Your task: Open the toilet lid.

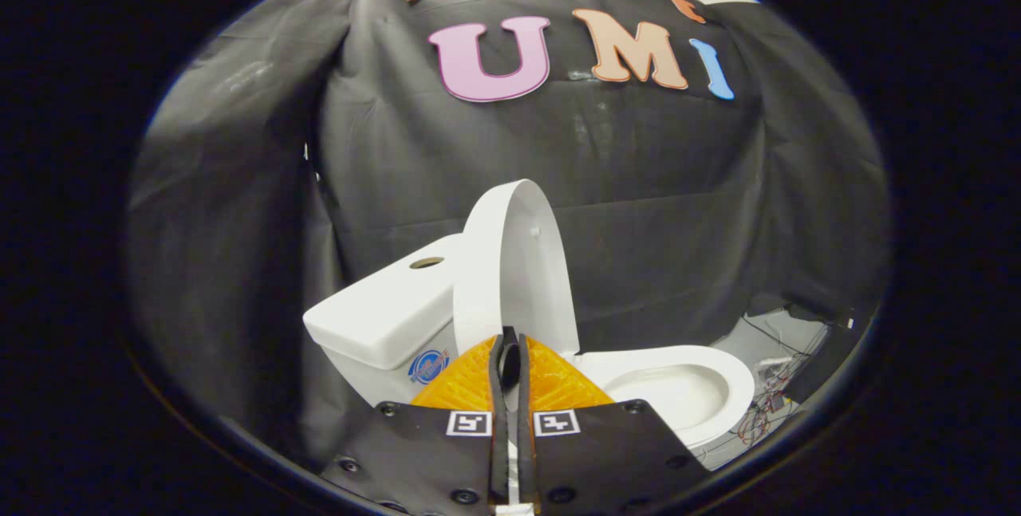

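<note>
At lower left of centre sits the white toilet tank point(383, 317), its top bearing a round hole and its front a small blue sticker. Just right of it, in the middle of the frame, the white toilet lid point(514, 261) stands raised, nearly upright, leaning toward the tank. At bottom centre the gripper point(510, 340) has its fingers drawn together with only a slim gap, their tips at the lid's lower edge. Whether they pinch it is unclear. At lower right lies the open toilet bowl point(678, 388), with tangled wires point(770, 396) on the floor beyond.
</note>
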`<state>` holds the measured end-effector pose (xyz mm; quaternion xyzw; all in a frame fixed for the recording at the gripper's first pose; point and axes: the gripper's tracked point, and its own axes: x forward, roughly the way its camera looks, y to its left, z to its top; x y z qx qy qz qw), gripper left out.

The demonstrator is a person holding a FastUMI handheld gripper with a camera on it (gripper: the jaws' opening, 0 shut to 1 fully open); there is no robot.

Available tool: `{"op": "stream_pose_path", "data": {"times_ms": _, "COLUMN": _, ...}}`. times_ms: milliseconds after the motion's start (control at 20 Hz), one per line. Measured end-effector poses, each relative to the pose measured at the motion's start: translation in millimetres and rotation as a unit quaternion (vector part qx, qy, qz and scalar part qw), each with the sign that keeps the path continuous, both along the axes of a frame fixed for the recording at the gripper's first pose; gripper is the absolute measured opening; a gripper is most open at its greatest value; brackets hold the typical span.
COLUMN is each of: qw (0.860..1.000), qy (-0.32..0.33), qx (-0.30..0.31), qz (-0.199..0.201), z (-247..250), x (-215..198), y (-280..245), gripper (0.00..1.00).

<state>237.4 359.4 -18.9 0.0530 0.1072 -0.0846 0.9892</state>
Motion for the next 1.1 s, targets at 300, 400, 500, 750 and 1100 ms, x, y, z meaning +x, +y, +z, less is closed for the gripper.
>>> {"op": "stream_pose_path", "data": {"times_ms": 300, "qw": 0.999, "qy": 0.000, "qx": -0.020, "qz": 0.025, "z": -3, "x": 5, "y": 19, "gripper": 0.05}}
{"op": "stream_pose_path", "data": {"times_ms": 400, "qw": 0.999, "qy": 0.002, "qx": -0.030, "qz": 0.031, "z": -4, "x": 8, "y": 21, "gripper": 0.08}}
{"op": "stream_pose_path", "data": {"times_ms": 500, "qw": 0.999, "qy": -0.001, "qx": -0.032, "qz": 0.029, "z": -3, "x": 7, "y": 20, "gripper": 0.10}}
{"op": "stream_pose_path", "data": {"times_ms": 750, "qw": 0.998, "qy": -0.006, "qx": -0.034, "qz": 0.047, "z": -6, "x": 11, "y": 33, "gripper": 0.17}}
{"op": "stream_pose_path", "data": {"times_ms": 1100, "qw": 0.996, "qy": 0.000, "qx": -0.018, "qz": 0.087, "z": -14, "x": 12, "y": 51, "gripper": 0.34}}
